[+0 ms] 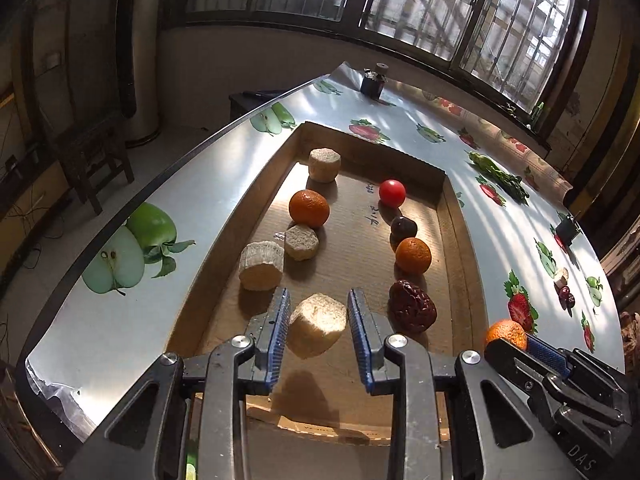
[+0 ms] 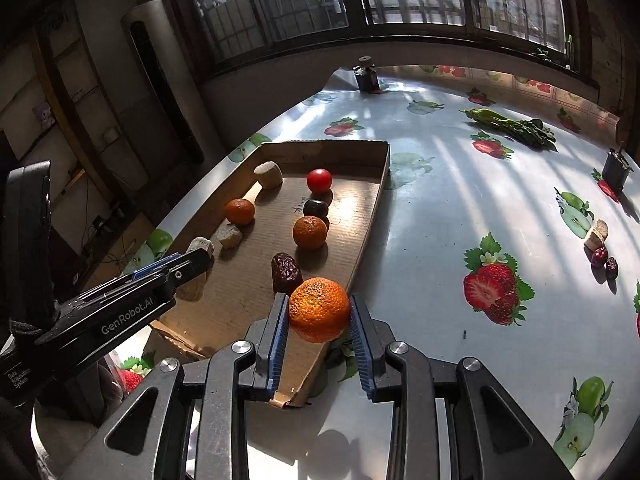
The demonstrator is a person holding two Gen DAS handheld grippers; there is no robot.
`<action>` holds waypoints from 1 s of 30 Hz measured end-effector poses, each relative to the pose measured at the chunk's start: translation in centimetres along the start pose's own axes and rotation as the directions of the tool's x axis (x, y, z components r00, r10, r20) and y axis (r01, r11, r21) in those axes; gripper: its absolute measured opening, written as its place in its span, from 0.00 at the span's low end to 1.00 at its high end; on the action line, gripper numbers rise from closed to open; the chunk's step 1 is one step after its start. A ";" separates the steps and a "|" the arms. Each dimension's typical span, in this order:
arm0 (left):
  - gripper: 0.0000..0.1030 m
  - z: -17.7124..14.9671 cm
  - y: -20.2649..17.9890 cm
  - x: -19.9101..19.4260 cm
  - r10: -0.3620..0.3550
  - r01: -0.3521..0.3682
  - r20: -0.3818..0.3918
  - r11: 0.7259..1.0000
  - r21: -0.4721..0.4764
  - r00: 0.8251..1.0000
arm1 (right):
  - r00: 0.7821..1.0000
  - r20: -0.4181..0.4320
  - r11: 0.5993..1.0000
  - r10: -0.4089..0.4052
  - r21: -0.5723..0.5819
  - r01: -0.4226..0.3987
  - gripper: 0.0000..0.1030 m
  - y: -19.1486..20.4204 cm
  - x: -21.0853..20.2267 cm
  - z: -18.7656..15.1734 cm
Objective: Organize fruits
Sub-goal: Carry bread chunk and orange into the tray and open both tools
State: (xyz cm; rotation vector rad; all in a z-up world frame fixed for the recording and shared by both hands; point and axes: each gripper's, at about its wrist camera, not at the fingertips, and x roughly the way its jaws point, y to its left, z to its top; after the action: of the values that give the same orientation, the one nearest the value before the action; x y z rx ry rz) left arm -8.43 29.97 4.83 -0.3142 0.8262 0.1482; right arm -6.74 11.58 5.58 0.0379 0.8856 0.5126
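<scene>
A shallow cardboard tray (image 1: 456, 216) (image 2: 372, 208) lies on the table. It holds a left row of pale sugarcane chunks with a tangerine (image 1: 309, 208), and a right row: cherry tomato (image 1: 392, 193), dark plum (image 1: 403, 229), tangerine (image 1: 413, 255), red date (image 1: 412, 306). My left gripper (image 1: 318, 320) holds a pale chunk (image 1: 318, 325) just above the tray's near end; the right pad shows a small gap. My right gripper (image 2: 320, 314) is shut on a tangerine (image 2: 319, 309) over the tray's near right corner, beside the date (image 2: 286, 268).
The table has a glossy fruit-print cloth (image 2: 460, 208). On it lie a green vegetable bundle (image 2: 512, 124), a pale chunk with two dates (image 2: 600, 248), and two small dark clamps (image 2: 366, 74) (image 2: 616, 168). The table's left edge drops to the floor, with a wooden stool (image 1: 92, 156) there.
</scene>
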 end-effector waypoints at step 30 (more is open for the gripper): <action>0.72 0.3 -1.8 -4.3 0.138 -0.147 0.135 0.987 0.061 0.981 | 1.000 0.020 0.998 0.009 -0.059 -0.008 0.37 3.1 1.0 -0.1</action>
State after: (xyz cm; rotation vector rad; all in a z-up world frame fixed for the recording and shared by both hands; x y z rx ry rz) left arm -10.63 28.33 8.56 -0.1767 0.7226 0.2704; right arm -7.62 14.69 5.52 -0.0073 0.8503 0.5450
